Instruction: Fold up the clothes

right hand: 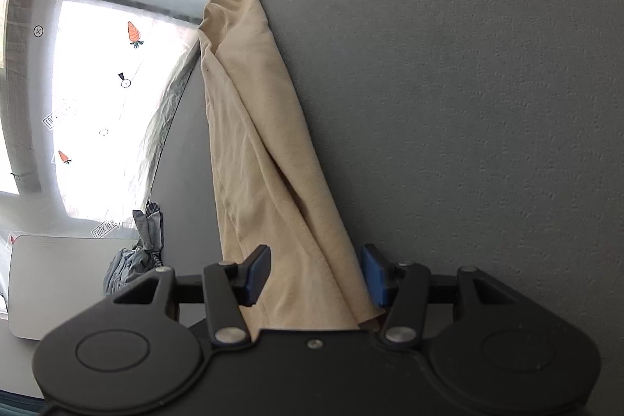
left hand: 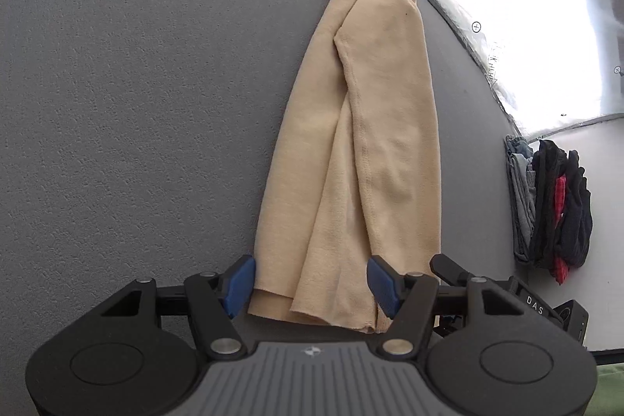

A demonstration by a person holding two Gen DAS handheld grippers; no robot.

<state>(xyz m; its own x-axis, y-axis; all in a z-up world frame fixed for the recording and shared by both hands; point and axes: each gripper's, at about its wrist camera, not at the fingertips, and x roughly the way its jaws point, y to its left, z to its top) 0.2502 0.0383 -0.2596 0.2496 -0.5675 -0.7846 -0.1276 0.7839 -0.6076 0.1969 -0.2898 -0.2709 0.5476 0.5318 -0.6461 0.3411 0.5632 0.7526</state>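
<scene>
On top of the grey table [left hand: 136, 104] lies a long tan cloth [left hand: 362, 143]. It is folded over itself into a narrow strip, with soft creases running along it. One end reaches the far edge of the table, close to the bright window [left hand: 507, 6]. The other end comes right up to the two tongs.

From the left wrist view, the left gripper [left hand: 310, 281] tips downward toward the table. Its two blue fingertips [left hand: 240, 283] stand spread apart, one on each side of the near end of the cloth. The left tip is just beside the cloth's edge. The right tip sits over the cloth's other side. The cloth lies loose between them, and I cannot tell if the tips press it. A black part of the other tool [left hand: 452, 269] pokes in on the right.

From the right wrist view, the right gripper [right hand: 316, 273] also tips downward. Its blue fingertips [right hand: 257, 273] are spread too, with the cloth [right hand: 257, 143] running between them. The left tip sits on top of the cloth. The right tip is tight against the cloth's folded edge. I cannot tell if they squeeze it.

Both tongs sit close together at the same end of the cloth.

Past the table's side, a pile of dark and red clothes [left hand: 561, 209] lies beside some grey ones [left hand: 520, 197]. The window has little carrot stickers [right hand: 133, 33] on it.
</scene>
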